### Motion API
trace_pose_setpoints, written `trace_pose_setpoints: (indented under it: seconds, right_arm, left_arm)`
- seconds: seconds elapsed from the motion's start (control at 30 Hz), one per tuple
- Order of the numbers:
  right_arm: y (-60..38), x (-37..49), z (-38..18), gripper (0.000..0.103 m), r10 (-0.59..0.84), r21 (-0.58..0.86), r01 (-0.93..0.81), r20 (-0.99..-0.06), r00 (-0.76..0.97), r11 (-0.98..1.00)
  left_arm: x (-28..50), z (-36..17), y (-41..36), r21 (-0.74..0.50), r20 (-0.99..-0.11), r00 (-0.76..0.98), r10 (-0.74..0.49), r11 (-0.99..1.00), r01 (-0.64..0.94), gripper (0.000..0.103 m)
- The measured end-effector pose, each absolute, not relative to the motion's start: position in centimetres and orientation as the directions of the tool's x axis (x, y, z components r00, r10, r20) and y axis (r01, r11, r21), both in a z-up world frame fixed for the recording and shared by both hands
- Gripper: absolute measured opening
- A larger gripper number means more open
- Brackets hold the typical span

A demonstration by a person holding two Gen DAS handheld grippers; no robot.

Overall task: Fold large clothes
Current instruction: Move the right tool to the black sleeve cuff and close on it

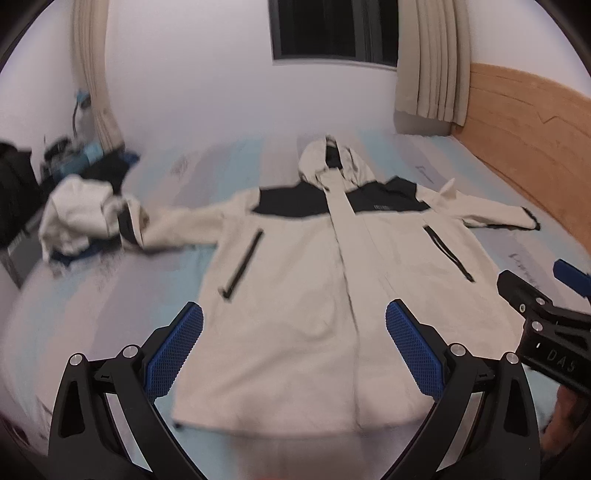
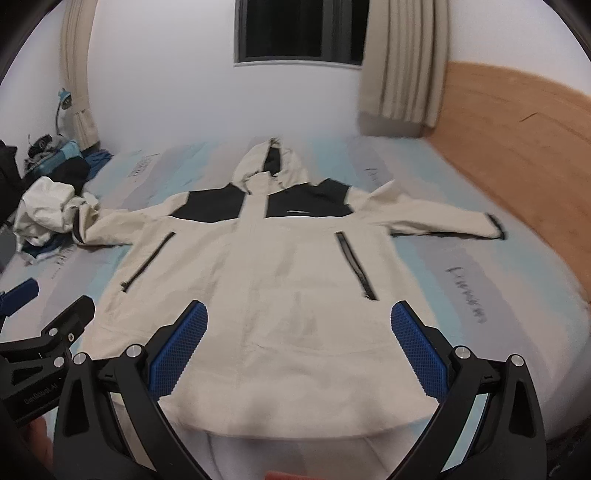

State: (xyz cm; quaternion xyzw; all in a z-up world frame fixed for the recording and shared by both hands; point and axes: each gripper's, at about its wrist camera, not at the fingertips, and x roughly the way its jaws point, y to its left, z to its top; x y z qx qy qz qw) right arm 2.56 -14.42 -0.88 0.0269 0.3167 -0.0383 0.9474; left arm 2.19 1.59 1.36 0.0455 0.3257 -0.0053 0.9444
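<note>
Pale walls and a dark window (image 2: pixel 301 31) flanked by beige curtains (image 2: pixel 402 62) close off the far end of the room, and a bed (image 2: pixel 461 258) with a light blue and grey striped sheet fills the space below them. Spread flat on the bed lies a cream hooded jacket (image 2: pixel 280 280), front side up, with black shoulder panels and two slanted dark pocket zips. Its hood points toward the window, its hem lies nearest the cameras, and both sleeves stretch straight out to the sides. Beyond the jacket's sleeve on the window's left side sits a crumpled heap of white clothing (image 2: pixel 48 210), touching or just overlapping that cuff, with dark and blue items piled behind it. Past the opposite sleeve runs a wooden headboard (image 2: pixel 517 140) along the bed's edge. The left claw (image 1: pixel 294 345) hangs above the jacket's hem with its blue-padded fingers spread wide and nothing between them. The right claw (image 2: pixel 299 343) hovers over the hem as well, fingers spread wide and holding nothing. In the left wrist view the right claw appears beside the jacket's headboard-side edge; in the right wrist view the left claw shows beside the opposite edge. Both views are slightly blurred.
</note>
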Motion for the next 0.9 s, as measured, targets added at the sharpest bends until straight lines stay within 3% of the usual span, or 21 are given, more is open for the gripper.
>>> trace_pose_setpoints:
  seconds: [0.17, 0.33, 0.73, 0.9]
  right_arm:
    - [-14.1, 7.6, -2.0, 0.096, 0.009, 0.054, 0.025, -0.562, 0.827, 0.998]
    - [-14.2, 12.9, -3.4, 0.096, 0.033, 0.087, 0.024, -0.600, 0.800, 0.996]
    - [-14.6, 20.4, 2.5, 0.096, 0.098, 0.162, 0.025, -0.706, 0.701, 0.986]
    - [-16.0, 24.1, 2.4, 0.096, 0.052, 0.106, 0.038, -0.734, 0.677, 0.994]
  left_arm:
    - [7.7, -0.4, 2.5, 0.082, -0.601, 0.798, 0.033, 0.996, 0.020, 0.097]
    - [12.3, -1.3, 3.4, 0.080, -0.601, 0.796, 0.068, 0.996, -0.025, 0.097]
    - [20.5, 4.1, 4.7, 0.024, -0.712, 0.702, -0.015, 0.999, 0.046, 0.097]
    - [24.8, 4.7, 4.2, 0.025, -0.717, 0.696, -0.013, 0.999, 0.044, 0.097]
